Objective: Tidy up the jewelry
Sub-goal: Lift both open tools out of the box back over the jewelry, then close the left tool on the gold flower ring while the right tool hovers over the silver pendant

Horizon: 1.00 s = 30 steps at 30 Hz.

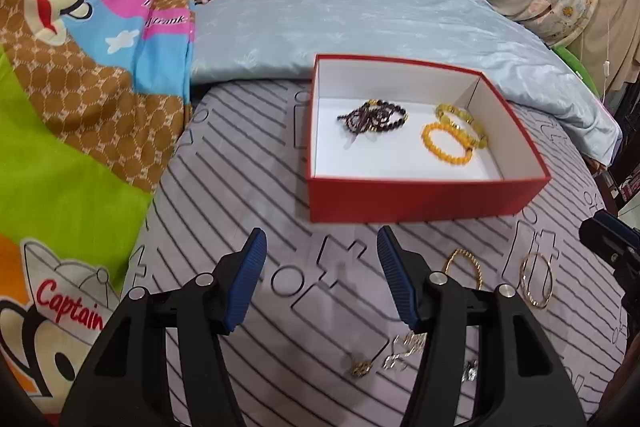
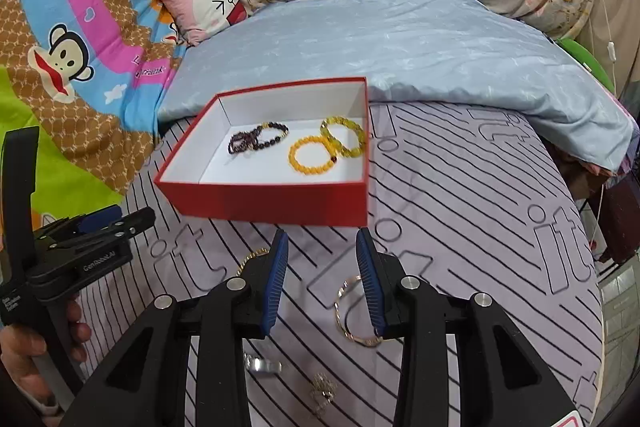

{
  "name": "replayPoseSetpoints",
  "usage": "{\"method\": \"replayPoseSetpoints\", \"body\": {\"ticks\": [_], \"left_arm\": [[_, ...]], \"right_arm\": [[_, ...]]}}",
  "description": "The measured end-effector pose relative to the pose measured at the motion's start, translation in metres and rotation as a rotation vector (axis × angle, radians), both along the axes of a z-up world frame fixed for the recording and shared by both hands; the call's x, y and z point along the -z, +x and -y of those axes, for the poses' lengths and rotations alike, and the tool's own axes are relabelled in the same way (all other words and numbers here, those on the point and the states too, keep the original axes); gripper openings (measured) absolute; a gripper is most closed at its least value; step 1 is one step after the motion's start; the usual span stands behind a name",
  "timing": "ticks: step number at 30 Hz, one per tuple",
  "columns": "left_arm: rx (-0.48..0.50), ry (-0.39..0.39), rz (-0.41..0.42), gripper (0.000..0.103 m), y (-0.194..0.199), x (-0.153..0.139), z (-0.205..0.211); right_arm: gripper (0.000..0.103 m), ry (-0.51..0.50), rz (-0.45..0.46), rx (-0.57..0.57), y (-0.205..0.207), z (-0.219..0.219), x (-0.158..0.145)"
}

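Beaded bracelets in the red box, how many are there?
4, possibly: two dark ones tangled at the left of the red box, an orange one in the middle, and a yellow-green one overlapping it on the right. The dark tangle could hide another.

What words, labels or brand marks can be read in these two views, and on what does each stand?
"Captain": cartoon quilt, lower left of the left wrist view.
"Dear frank": the quilt's pink stripe, right wrist view.
"GenRobot.AI": left gripper body.
"its": striped bedsheet, outlined letters.
Small white label on the left gripper's handle: too small to read.
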<state>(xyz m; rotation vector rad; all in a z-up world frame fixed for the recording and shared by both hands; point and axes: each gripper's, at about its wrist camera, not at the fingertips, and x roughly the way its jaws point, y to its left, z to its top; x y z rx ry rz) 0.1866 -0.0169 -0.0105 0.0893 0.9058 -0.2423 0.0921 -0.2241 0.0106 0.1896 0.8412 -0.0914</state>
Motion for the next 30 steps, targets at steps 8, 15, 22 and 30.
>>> {"method": "replayPoseSetpoints", "body": {"ticks": [8,15,22,30], "left_arm": [[0.019,0.011,-0.058,0.055,-0.032,0.019,-0.011],[0.054,0.011,-0.104,0.055,-0.061,0.038,-0.009],[0.043,0.001,-0.127,0.055,-0.075,0.050,-0.008],[0.011,-0.030,-0.132,0.055,-0.070,0.058,-0.005]], "right_arm": [[0.035,0.017,-0.049,0.008,-0.031,0.000,0.016],[0.035,0.021,-0.082,0.010,-0.049,-0.002,0.027],[0.035,0.033,-0.107,0.017,-0.060,0.000,0.036],[0.035,0.039,-0.117,-0.011,-0.061,-0.011,0.039]]}}
